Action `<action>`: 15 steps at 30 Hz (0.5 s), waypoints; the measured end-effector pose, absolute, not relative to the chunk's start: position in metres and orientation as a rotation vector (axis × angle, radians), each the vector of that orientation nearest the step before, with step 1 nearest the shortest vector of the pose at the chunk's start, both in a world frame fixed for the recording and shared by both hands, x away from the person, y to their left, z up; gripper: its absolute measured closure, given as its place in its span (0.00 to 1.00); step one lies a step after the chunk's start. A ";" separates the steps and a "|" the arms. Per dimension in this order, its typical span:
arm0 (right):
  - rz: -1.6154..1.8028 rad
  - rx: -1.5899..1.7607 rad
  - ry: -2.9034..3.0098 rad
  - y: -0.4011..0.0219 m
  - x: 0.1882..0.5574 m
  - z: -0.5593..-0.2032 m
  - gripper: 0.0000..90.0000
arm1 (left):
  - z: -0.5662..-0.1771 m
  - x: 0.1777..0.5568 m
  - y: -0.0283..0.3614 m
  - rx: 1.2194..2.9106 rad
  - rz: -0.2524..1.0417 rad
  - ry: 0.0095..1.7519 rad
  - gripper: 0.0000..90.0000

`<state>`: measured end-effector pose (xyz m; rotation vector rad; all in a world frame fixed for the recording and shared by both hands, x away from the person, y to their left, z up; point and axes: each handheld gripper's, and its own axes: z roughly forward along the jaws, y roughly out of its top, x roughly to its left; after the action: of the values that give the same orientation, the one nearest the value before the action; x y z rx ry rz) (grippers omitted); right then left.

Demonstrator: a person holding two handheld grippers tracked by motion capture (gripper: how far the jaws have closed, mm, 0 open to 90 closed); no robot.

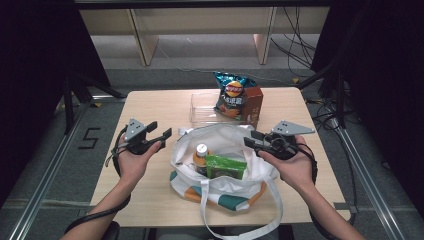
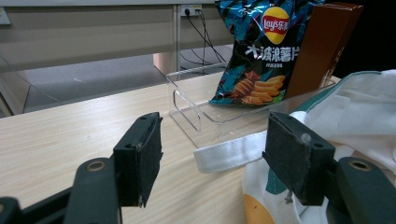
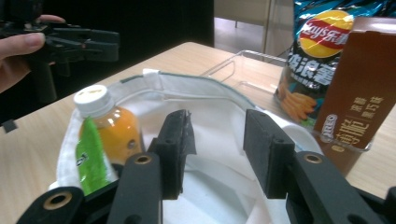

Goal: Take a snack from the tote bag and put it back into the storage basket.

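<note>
- A pale wooden worktop is lying under a high camera, and a person's forearms are coming in from the 6 o'clock edge.
- At about 9 o'clock from the worktop's middle, the left tool is sitting in the left hand, just off the worktop's left side of the bag. Its jaws are standing wide apart, released, with nothing between them.
- In the left gripper view, a white strap of the bag is lying on the wood beyond the jaws, not touching them.
- At the middle, toward 6 o'clock, a white tote bag with orange and green patches is gaping open.
- Inside it, a bottle of orange drink with a white cap is leaning at the left, and a green packet is lying just beside it at the right.
- At 3 o'clock from the bag, the right tool is hovering over the bag's rim in the right hand. Its jaws are parted halfway, gripping nothing, with the white lining showing between them.
- At 12 o'clock, a clear plastic tray is holding a blue crisp bag standing upright, with a brown carton touching its right side.
</note>
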<state>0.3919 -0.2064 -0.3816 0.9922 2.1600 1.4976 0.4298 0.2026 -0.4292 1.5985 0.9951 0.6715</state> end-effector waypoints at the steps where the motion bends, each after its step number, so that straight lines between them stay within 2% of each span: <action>1: 1.508 0.946 2.164 -0.207 0.393 -0.383 0.66 | -0.429 0.430 0.202 1.598 0.675 0.997 0.40; 15: 1.534 0.960 2.205 -0.207 0.379 -0.384 0.65 | -0.429 0.429 0.202 1.599 0.675 1.002 0.40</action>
<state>0.3787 -0.2068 -0.3838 0.9599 2.2054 1.5342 0.4294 0.2020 -0.4289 1.5985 1.0024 0.6755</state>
